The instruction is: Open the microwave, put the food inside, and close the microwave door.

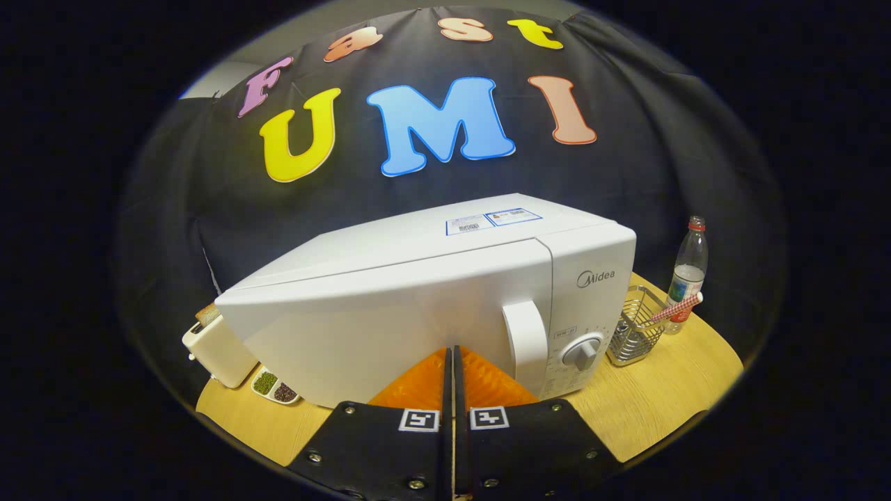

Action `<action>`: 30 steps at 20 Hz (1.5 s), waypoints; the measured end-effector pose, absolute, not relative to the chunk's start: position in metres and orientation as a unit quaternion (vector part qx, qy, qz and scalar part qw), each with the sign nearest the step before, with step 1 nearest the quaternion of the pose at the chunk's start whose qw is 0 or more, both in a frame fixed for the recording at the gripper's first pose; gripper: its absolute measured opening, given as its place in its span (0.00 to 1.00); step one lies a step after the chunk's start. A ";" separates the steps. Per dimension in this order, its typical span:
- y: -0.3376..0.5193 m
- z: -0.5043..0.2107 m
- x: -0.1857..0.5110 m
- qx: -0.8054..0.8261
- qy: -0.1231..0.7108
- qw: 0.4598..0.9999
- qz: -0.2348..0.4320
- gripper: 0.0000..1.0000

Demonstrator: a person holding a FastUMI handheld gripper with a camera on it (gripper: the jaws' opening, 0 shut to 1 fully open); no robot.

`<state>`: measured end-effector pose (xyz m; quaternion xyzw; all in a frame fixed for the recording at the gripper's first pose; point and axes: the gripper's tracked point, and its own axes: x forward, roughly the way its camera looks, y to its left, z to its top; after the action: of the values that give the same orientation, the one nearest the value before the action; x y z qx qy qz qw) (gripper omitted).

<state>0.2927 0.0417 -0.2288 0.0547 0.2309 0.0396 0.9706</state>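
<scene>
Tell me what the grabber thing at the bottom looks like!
The gripper has two wedge-shaped fingers with ribbed faces, pressed together with just a thin slit between them. Behind them sit two flat black plates with small silver screws. Each plate carries a little square black-and-white marker near the middle.

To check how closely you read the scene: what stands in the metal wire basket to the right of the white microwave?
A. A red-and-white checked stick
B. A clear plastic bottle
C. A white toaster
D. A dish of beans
A: the red-and-white checked stick leans out of the metal wire basket, right of the closed white microwave; the gripper fingers are together, holding nothing.
</scene>
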 end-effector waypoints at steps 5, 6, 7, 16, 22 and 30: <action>0.043 -0.177 0.256 0.039 0.188 0.981 0.043 0.02; 0.045 -0.167 0.246 0.041 0.179 0.982 0.045 0.02; 0.047 -0.156 0.236 0.039 0.170 0.983 0.047 0.02; 0.059 -0.095 0.135 0.019 0.126 0.990 0.058 0.02; 0.059 -0.078 0.066 0.002 0.099 0.994 0.045 0.04; 0.069 -0.069 0.008 -0.020 0.074 0.995 0.060 0.95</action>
<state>0.0076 0.0691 -0.0694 -0.0196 0.0739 0.0596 0.9953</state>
